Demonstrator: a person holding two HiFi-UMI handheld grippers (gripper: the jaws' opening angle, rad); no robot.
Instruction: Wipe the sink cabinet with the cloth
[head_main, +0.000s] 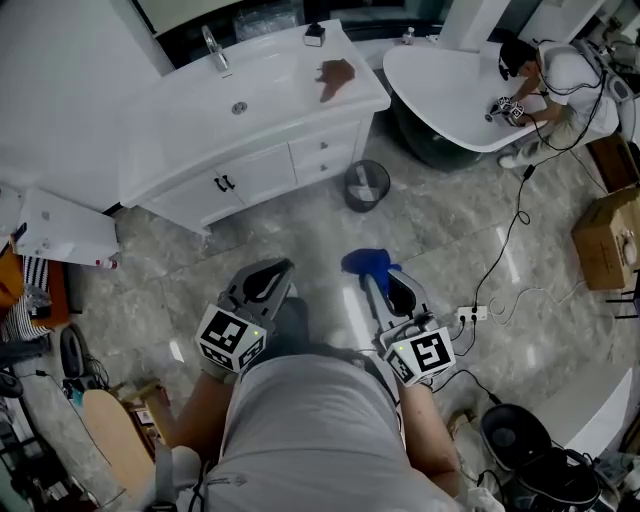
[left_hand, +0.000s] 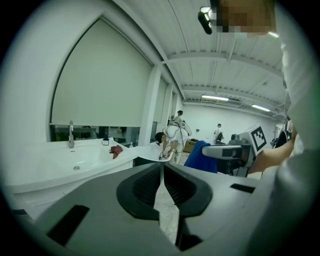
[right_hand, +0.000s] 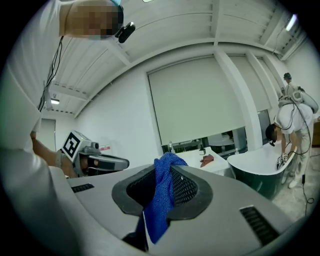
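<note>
Plainly blue cloth (right_hand: 162, 200), bunched, seemingly waffle-textured.

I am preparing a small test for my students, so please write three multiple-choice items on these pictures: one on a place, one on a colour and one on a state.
1. In the head view, where does the brown rag lie on top of the sink cabinet?
A. left of the basin
B. right of the basin
C. inside the basin

2. What colour is the cloth in the right tool?
A. white
B. yellow
C. blue

3. How do the jaws of the left tool stand?
A. shut, with nothing between them
B. shut on a cloth
C. wide open

Answers:
1 B: the rag lies past the basin's right edge.
2 C: blue fabric is pinched between the right tool's jaws.
3 A: the left gripper view shows the jaws meeting, with nothing held.
</note>
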